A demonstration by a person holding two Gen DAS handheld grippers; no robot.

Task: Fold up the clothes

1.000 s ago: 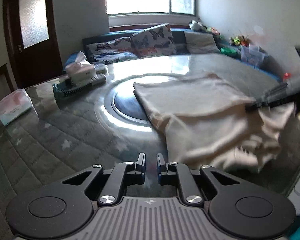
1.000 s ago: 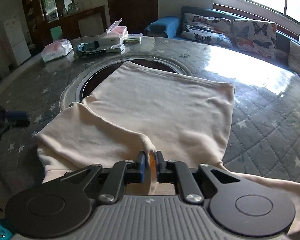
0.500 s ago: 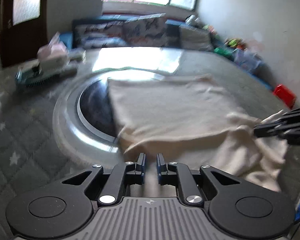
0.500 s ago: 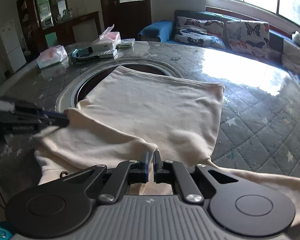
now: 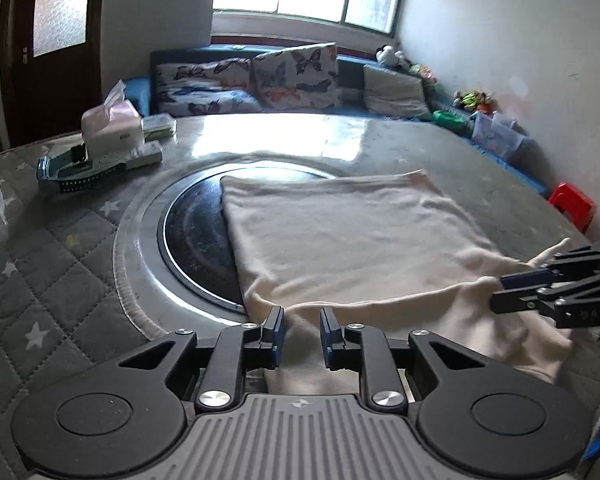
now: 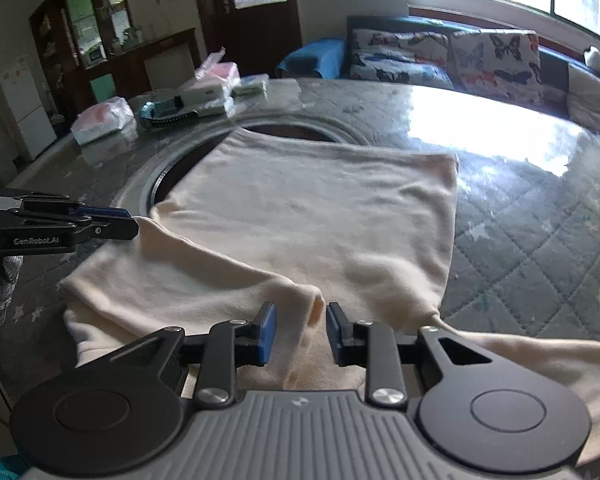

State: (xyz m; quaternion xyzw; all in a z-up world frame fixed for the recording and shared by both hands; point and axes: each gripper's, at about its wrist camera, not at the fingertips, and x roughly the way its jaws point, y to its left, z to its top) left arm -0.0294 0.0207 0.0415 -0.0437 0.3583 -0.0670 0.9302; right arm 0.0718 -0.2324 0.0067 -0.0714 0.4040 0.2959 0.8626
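1. We see the right tongs (image 6: 298, 330), jaws just parted, standing clear of a raised fold of the cream garment (image 6: 312, 224) between them.
2. The left tongs (image 5: 300, 334) have also just been opening; their pads flank the garment's near edge without pressing it.
3. Beyond both tongs the garment lies spread on the quilted grey counter (image 5: 60, 264), its far part covering the dark round inset (image 5: 198, 240).
4. Farther off, left of the tongs, we make out a tissue box (image 5: 110, 128); butterfly cushions (image 5: 296, 76) line the sofa under the window.
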